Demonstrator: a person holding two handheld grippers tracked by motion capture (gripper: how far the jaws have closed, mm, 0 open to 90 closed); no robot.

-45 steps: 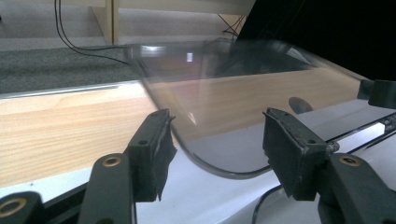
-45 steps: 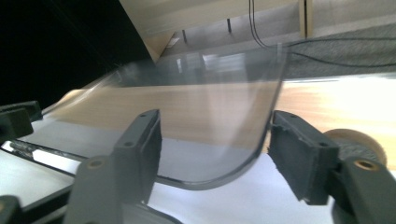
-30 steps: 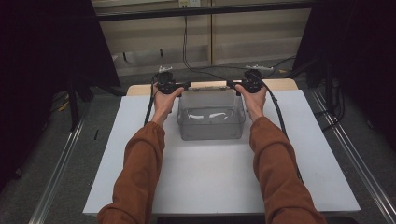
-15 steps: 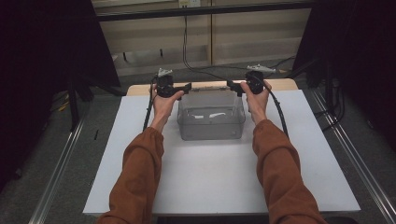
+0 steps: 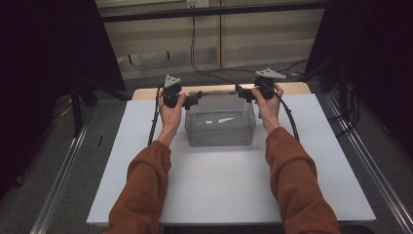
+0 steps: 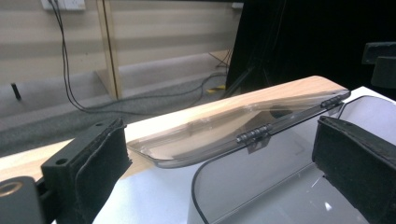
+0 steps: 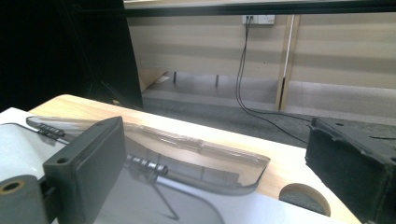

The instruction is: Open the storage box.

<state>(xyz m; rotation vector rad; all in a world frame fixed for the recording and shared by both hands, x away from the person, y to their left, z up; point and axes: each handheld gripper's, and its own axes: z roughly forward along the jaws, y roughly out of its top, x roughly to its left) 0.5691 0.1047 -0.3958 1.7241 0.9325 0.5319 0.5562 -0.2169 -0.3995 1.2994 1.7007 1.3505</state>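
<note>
My left tongs (image 5: 194,99) and right tongs (image 5: 242,92) stand wide at the upper middle of the frame, beside the clear box (image 5: 220,127) on the bench (image 5: 219,190), holding nothing.

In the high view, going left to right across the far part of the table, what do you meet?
Left gripper → clear plastic box → right gripper, on the white table.

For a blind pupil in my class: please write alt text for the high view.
A person's two hands hold black two-jaw grippers, left gripper and right gripper, at the far corners of a clear plastic hinged-lid box on a white table. Rust-orange sleeves enter from below.
</note>
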